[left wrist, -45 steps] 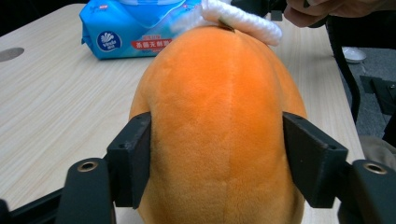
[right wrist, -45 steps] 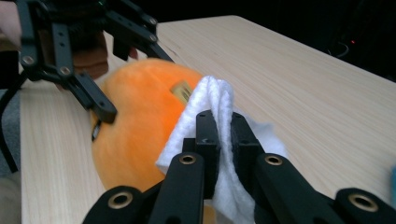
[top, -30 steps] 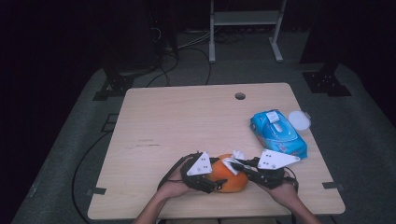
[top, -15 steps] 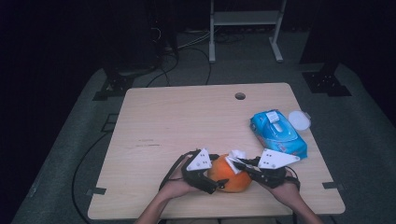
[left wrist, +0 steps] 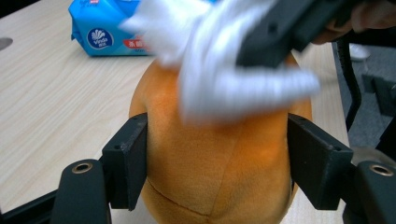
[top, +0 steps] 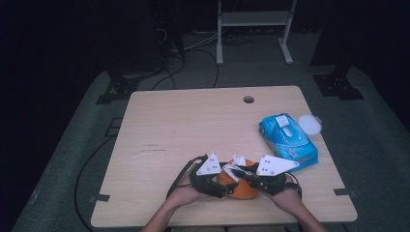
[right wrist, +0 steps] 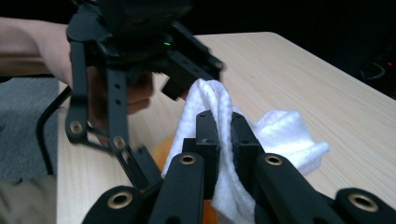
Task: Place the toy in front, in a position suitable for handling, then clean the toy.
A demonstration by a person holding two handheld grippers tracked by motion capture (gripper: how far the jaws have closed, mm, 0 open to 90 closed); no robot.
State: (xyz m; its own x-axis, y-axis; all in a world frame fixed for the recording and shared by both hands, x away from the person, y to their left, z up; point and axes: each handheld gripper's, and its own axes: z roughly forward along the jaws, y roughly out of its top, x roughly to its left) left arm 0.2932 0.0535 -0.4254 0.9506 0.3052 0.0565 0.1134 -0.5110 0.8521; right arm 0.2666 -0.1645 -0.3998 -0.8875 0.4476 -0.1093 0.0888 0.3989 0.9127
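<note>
the right gripper [right wrist: 219,140] is clenched on a crumpled white wipe [right wrist: 275,135], pinning it so it can rub the soft orange plush toy [left wrist: 215,154]. the left gripper [left wrist: 217,154] has just been closing and clasps the toy's sides to steady it near the front edge of the pale wooden table [top: 193,121]. its long axis points away from the left gripper toward the blue wipes packet [top: 287,140].

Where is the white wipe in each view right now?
High view: white wipe on top of the orange plush, at the near edge.
Left gripper view: top centre, blurred, over the plush.
Right gripper view: centre, pinched in the jaws.
Shared landmark: the orange plush.
</note>
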